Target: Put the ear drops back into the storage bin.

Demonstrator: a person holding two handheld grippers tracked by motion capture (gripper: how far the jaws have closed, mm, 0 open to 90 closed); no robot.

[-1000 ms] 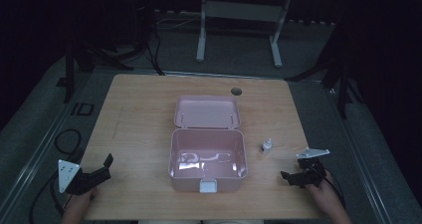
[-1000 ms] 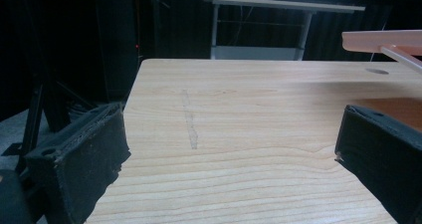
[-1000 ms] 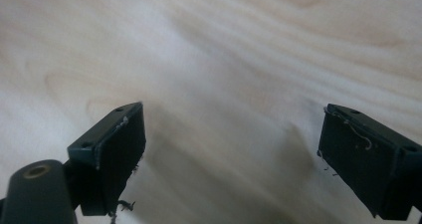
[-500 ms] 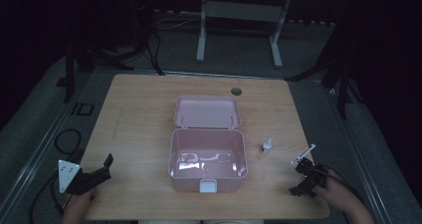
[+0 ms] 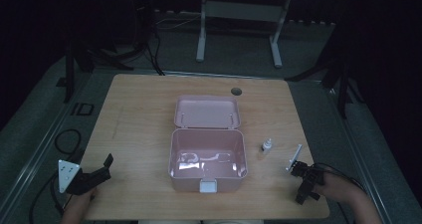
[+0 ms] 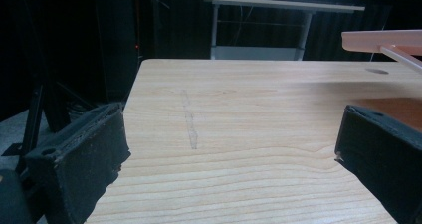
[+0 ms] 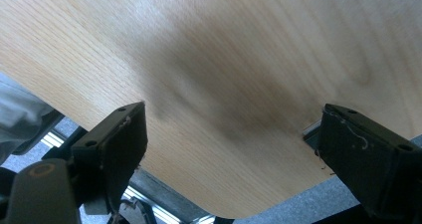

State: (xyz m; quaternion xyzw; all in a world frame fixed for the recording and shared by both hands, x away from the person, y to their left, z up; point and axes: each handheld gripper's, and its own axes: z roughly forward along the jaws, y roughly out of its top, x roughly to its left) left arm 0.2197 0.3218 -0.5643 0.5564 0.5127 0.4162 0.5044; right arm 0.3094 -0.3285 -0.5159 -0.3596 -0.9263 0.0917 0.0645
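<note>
Right gripper (image 5: 304, 183), jaws wide and empty, is sitting nearest the upright bottle (image 5: 267, 147), lying at its eleven o'clock.

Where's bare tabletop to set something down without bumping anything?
Widest patch: left half of the table, between its left edge and the open pink box, ahead of the left gripper. The far strip beyond the lid is bare except a round hole. Crowded: right of the box, by the small bottle and right gripper.

Bare table (image 5: 139, 114) left; open pink box (image 5: 208, 157) mid-table, small bottle (image 5: 267, 147) just right.
</note>
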